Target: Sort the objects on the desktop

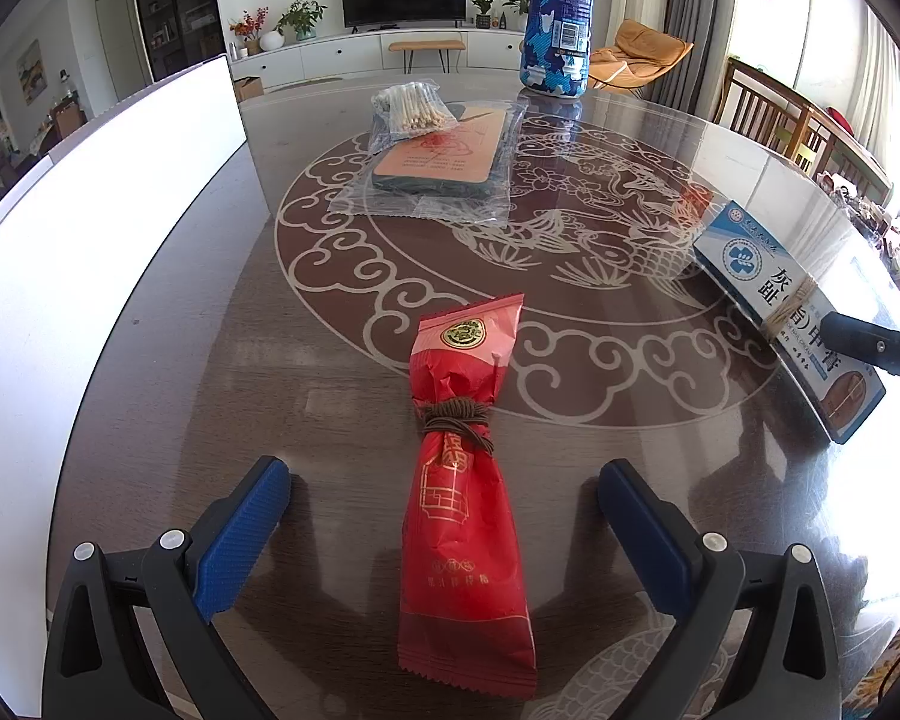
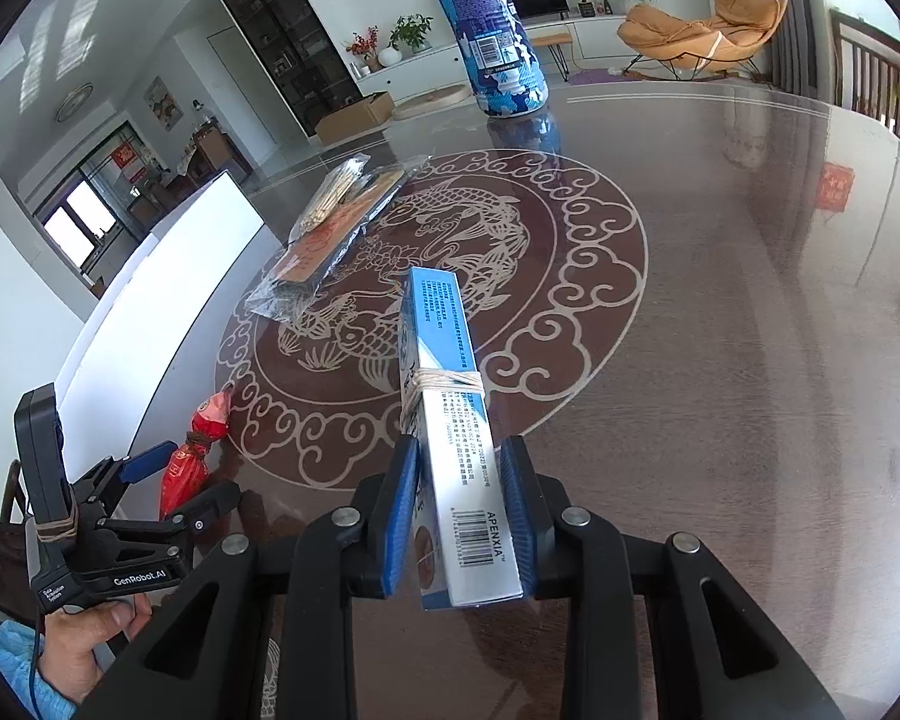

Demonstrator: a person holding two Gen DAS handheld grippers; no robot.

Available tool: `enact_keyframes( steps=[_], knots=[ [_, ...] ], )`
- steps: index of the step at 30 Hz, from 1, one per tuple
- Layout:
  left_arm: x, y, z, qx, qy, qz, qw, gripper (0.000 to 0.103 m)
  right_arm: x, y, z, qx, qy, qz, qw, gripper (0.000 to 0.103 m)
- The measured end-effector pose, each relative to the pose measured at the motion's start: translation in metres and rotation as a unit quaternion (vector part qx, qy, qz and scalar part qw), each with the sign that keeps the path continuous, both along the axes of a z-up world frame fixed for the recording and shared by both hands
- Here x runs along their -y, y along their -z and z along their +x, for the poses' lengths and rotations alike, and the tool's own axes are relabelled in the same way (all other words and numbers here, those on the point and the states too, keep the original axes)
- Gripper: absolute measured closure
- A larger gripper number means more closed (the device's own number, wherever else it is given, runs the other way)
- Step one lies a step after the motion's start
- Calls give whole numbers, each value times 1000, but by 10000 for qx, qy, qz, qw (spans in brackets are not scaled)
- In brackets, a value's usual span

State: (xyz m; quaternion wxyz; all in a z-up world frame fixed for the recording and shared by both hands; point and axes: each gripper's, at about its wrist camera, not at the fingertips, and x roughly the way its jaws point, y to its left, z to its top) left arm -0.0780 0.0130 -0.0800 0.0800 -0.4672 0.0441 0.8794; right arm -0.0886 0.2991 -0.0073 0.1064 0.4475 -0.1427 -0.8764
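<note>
A red snack packet (image 1: 462, 540) tied with brown cord lies on the dark table (image 1: 306, 372). My left gripper (image 1: 444, 471) stands open around its near half, and the blue pads (image 1: 240, 540) are well apart from it. In the right wrist view, my right gripper (image 2: 462, 449) is shut on a blue and white box (image 2: 450, 420) bound with pale string, and both pads press its long sides. The box (image 1: 768, 288) shows at the right of the left wrist view with a black finger (image 1: 870, 342) on it. The left gripper (image 2: 195, 471) and the red packet (image 2: 189, 462) sit low on the left.
A blue camouflage bottle (image 1: 558, 18) stands at the far table edge. A bag of cotton swabs (image 1: 408, 108) rests on a flat orange item in clear plastic (image 1: 444, 168). A white panel (image 1: 90, 252) borders the left side. A hand (image 2: 84, 648) holds the left gripper.
</note>
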Motion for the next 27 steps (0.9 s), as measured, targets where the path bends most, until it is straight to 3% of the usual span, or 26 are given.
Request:
enact_keyframes(
  steps=[5,7,9,11,18,23,27],
  knots=[
    [0,0,0,0,0,1,10000,0,-14,1,-2,32,210,218,9995,71],
    [0,0,0,0,0,0,10000,0,-15,-2,-1,-21,211,383,9990,56],
    [0,0,0,-1,0,1,10000,0,-10,-5,-2,-101,71,532,9985,15],
    [0,0,0,0,0,0,10000,0,0,-6,-6,-184,-199,756,9968,4],
    [0,0,0,-1,1,0,10000,0,37,13,-31,-124,-875,1666,9821,4],
    [0,0,0,-1,1,0,10000,0,41,27,-37,26,-912,1787,9797,3],
    [0,0,-1,0,1,1,10000,0,37,29,-28,-166,-860,1780,9801,0]
  ],
)
